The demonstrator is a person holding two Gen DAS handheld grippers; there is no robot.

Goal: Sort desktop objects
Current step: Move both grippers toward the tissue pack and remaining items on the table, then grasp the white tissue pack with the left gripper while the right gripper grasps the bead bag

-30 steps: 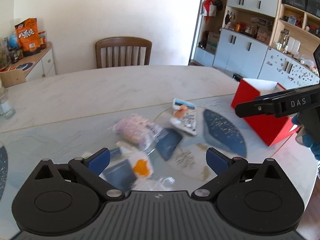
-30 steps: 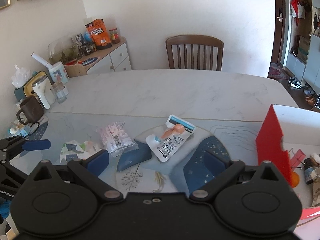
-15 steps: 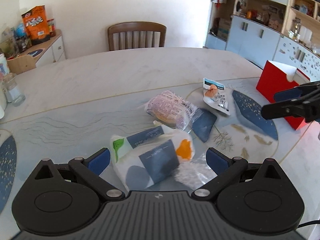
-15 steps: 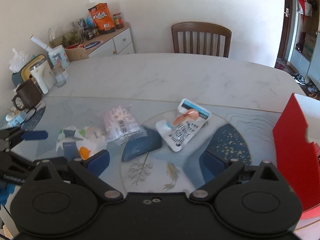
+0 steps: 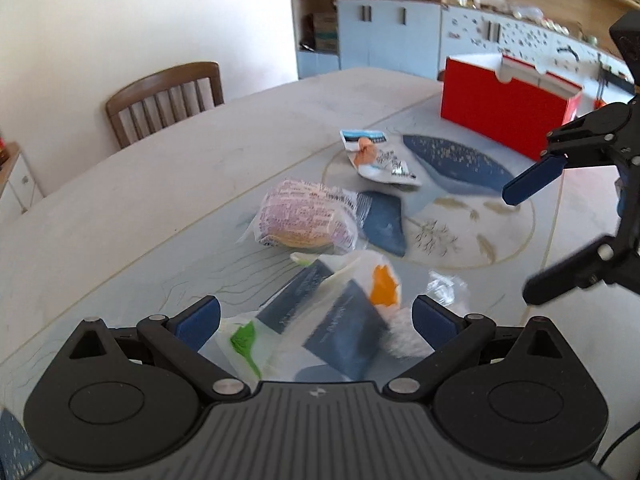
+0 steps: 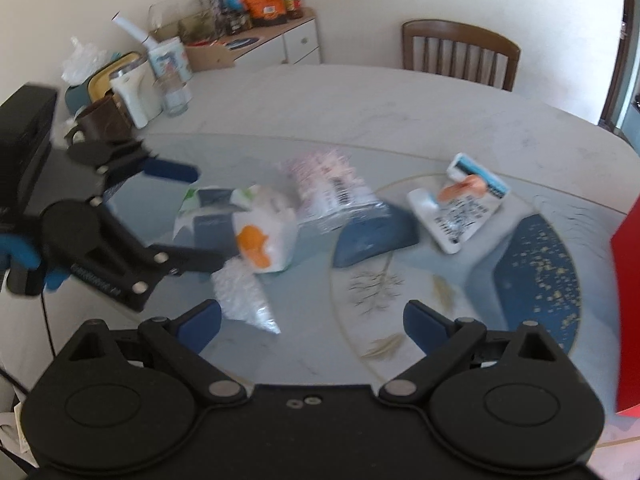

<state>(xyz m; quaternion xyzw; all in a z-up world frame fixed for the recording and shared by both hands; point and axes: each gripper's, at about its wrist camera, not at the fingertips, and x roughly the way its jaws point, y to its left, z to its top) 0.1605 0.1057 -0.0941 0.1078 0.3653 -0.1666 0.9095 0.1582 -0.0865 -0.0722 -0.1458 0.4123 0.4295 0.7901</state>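
In the left wrist view, the left gripper fills the bottom of the frame, its blue-padded jaws spread wide and holding nothing. Between and just beyond them lies a crumpled white plastic packet with navy panels and an orange patch, blurred at lower centre. Above it sits a pink-printed clear-wrapped bun, and higher, right of centre, a flat white sachet with a blue strip and orange picture. A red open-topped cardboard box stands at upper right on the marble-patterned table. The right gripper reaches in from the right edge, tilted, jaws apart.

In the right wrist view, the right gripper spans the bottom, jaws released over a patch of table. The left gripper enters from the left edge, angled toward the white packet; its lower finger seems to touch the packet, though blur makes this uncertain. The bun sits centre, the sachet to its right.
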